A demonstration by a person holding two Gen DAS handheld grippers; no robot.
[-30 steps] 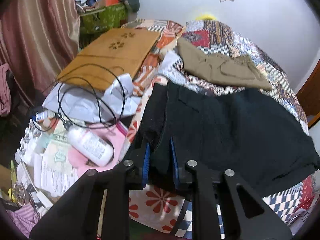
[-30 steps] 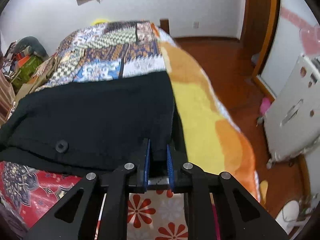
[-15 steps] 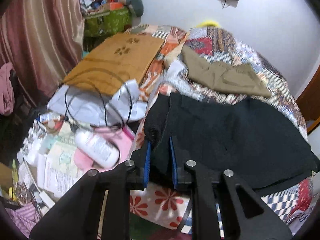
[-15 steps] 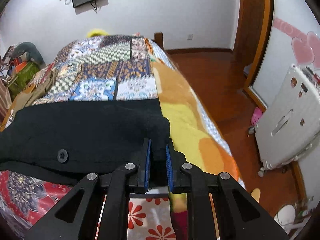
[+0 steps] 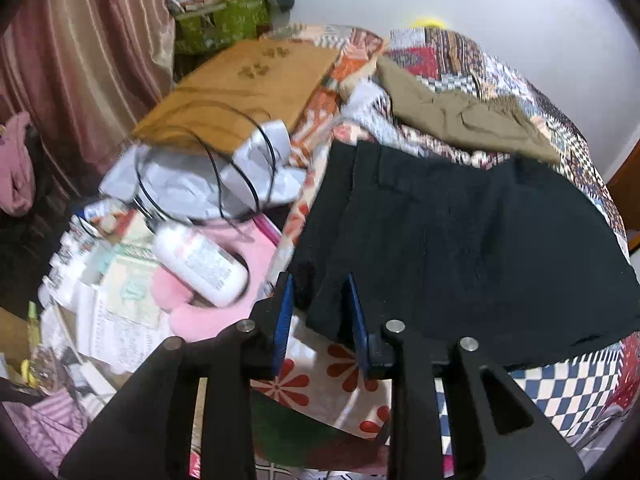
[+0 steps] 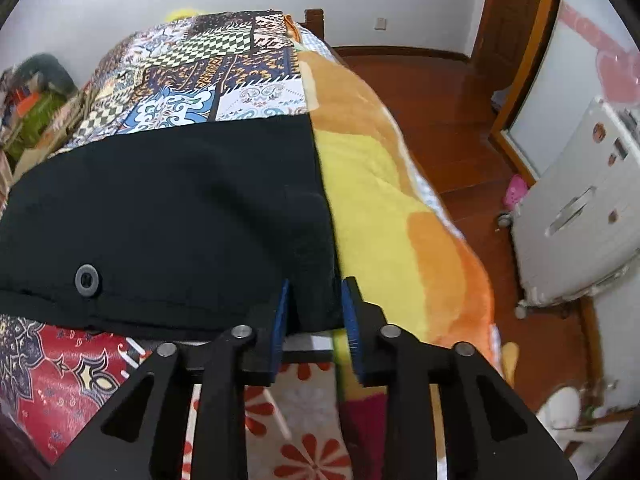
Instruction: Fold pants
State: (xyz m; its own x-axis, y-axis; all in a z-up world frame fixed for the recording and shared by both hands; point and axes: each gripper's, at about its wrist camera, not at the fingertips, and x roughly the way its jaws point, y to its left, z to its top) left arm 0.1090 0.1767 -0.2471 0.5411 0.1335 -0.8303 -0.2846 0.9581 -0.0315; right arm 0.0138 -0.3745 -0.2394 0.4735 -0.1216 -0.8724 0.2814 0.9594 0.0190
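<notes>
Both jaws widened, left gripper, right gripper straddling pants

Both pairs of tongs, left and right, had been clamped tight on the black fabric pants a second earlier; their blue-padded jaws then spread apart, leaving the cloth edges loose in the wider gaps
</notes>
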